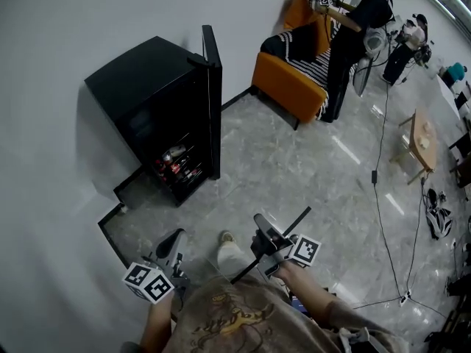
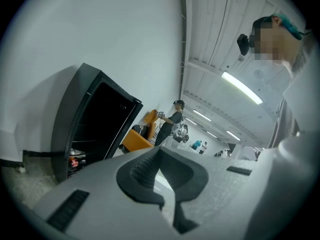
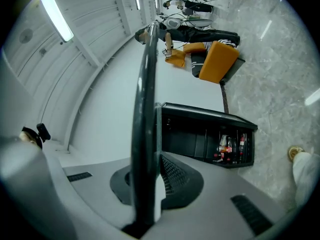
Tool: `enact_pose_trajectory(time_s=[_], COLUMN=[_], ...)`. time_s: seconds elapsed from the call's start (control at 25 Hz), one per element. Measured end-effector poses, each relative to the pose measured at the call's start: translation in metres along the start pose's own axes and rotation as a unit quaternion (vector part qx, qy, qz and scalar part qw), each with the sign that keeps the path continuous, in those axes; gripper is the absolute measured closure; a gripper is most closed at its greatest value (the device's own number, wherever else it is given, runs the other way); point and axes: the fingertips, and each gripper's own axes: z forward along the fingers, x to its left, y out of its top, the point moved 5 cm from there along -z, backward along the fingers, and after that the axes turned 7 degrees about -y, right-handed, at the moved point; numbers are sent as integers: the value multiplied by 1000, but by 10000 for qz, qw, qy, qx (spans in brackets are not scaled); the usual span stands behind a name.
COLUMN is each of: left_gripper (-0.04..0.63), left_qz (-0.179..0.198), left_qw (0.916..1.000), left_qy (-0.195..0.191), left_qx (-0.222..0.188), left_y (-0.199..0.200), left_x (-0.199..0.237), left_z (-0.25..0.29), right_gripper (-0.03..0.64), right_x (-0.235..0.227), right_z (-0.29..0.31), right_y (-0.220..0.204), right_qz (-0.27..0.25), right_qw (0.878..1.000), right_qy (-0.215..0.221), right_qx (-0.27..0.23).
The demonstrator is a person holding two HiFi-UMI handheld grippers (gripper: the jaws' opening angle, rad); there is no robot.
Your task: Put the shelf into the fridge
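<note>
The black mini fridge (image 1: 147, 94) stands against the white wall with its door (image 1: 212, 98) swung open. Bottles (image 1: 176, 166) fill its lowest level; the upper interior looks dark. My right gripper (image 1: 266, 247) is shut on the shelf (image 1: 294, 223), a thin dark panel seen edge-on, roughly a step in front of the fridge. In the right gripper view the shelf (image 3: 142, 109) runs upright between the pads (image 3: 172, 176), and the fridge (image 3: 200, 134) lies beyond. My left gripper (image 1: 171, 247) is lower left, shut and holding nothing; its view points at the fridge (image 2: 100, 124).
An orange sofa (image 1: 294, 72) with a striped throw stands at the back, and another person (image 1: 353, 43) works beside it. A cable (image 1: 379, 182) trails over the marble floor. A small wooden table (image 1: 423, 142) is at the right. My shoe (image 1: 227, 237) shows between the grippers.
</note>
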Motion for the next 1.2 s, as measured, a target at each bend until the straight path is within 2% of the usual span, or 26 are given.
enact_pose_trajectory(time_s=[0.32,0.68,1.0,1.2], left_gripper=[594,594,594,594], left_qz=[47,75,103,48], left_qw=[9999,9984,9955,9942], left_qy=[122,544,874,991], left_qx=[-50,-121,-352,-425], left_y=[40,65,82,95], left_x=[33,49,68,83], left_z=[57,97,108,115], right_gripper=[589,589,589,589], right_x=[-14,-30,-39,-41], right_z=[71,143,190,219], right_y=[41,77,86,91], right_qz=[55,114,394,393], right_qw=[9993,9956,9940,9935], right_qy=[7,106,155,103], right_qx=[362,926,1006,1060])
